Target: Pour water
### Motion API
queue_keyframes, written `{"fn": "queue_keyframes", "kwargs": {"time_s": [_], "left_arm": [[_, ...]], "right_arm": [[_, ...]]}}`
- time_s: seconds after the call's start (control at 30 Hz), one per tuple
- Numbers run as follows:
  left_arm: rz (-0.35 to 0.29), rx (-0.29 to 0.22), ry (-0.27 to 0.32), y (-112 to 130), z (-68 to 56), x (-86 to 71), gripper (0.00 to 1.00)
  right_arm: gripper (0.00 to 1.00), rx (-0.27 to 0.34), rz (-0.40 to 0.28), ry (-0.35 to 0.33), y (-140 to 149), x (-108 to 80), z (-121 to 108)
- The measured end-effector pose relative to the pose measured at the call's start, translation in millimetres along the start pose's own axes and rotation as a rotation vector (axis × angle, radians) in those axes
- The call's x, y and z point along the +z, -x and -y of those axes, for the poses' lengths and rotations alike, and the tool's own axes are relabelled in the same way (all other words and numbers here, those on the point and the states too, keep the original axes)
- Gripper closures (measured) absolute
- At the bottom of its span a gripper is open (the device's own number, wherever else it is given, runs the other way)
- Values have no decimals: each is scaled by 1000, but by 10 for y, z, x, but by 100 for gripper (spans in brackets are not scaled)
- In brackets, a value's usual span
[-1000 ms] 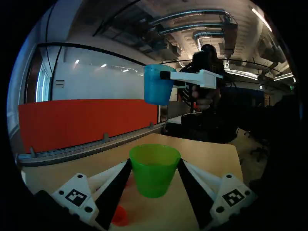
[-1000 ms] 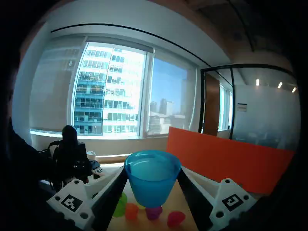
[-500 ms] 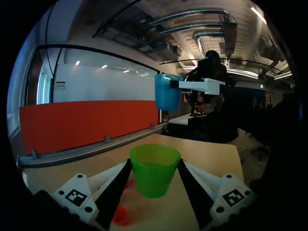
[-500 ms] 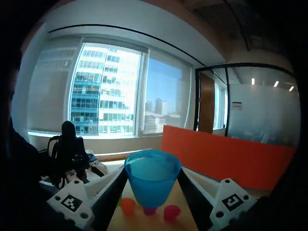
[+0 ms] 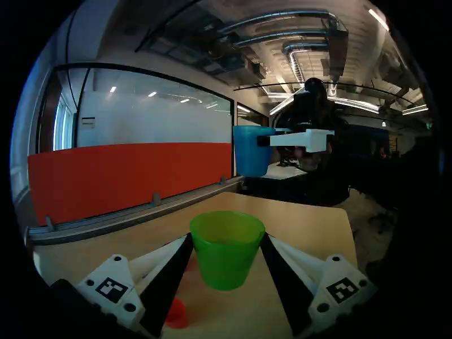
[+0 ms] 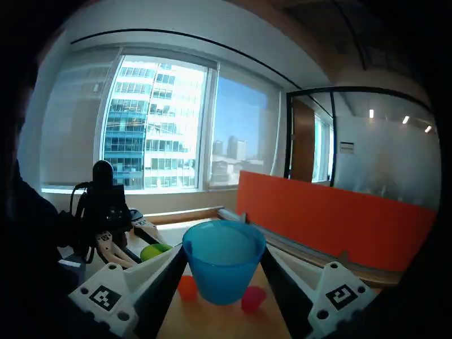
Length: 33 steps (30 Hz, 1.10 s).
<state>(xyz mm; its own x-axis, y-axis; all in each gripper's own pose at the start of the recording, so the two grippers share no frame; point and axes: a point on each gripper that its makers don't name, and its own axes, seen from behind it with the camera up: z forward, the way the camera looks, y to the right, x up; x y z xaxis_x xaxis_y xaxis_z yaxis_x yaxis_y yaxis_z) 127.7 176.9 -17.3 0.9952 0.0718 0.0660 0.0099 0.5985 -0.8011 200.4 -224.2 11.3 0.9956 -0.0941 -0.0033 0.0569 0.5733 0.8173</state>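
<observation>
- Left gripper view: rides the left gripper (image 5: 227,240), low over the table (image 5: 305,226), facing the orange partition (image 5: 130,175); green cup (image 5: 227,251) close to the lens.
- Right gripper view: rides the right gripper (image 6: 224,248), facing the window (image 6: 164,130) (blue cup (image 6: 224,265) nearest).
- Shared: table, partition, both cups; each view catches the other gripper farther off.

This is an open-plan office. Silver exposed ventilation ducts (image 5: 294,34) and long strip lights (image 5: 418,110) cross the bare ceiling. A glass-walled meeting room (image 5: 152,121) stands behind a long orange divider panel (image 5: 124,175) that edges the pale wooden tabletop (image 5: 305,226). Tall windows (image 6: 164,135) look onto city high-rises.
</observation>
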Motion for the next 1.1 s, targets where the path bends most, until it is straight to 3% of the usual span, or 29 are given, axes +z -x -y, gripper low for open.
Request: {"fn": "queue_keyframes", "kwargs": {"time_s": [0.27, 1.1], "left_arm": [[27, -3, 11, 114, -31, 24, 14], [178, 8, 55, 662, -123, 153, 14]], "right_arm": [[10, 5, 34, -14, 247, -10, 66], [9, -46, 250, -77, 1214, -16, 199]]}}
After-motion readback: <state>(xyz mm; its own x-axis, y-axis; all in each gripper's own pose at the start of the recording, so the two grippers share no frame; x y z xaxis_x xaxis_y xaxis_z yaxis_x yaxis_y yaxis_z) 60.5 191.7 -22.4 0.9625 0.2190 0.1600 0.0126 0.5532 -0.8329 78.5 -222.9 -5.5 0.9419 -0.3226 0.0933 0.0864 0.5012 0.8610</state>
